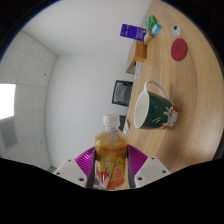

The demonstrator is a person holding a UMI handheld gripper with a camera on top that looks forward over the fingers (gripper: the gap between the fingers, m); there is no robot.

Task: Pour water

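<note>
A clear plastic bottle (110, 158) with a yellow and red label stands between my fingers, its cap pointing ahead. My gripper (111, 172) is shut on the bottle, the magenta pads (82, 161) pressing its two sides. The whole view is rolled, so the wooden table (170, 85) runs up the right side. Just beyond the bottle's cap sits a dark green mug (152, 107) with a white inside and its handle turned away from me. The bottle's mouth lies close to the mug's rim, slightly short of it. No water shows in the mug.
Farther along the table lie a red round coaster (179, 48), a purple box (133, 32) and a small teal item (153, 27). A dark chair (121, 93) stands at the table's edge by the mug. White walls fill the left side.
</note>
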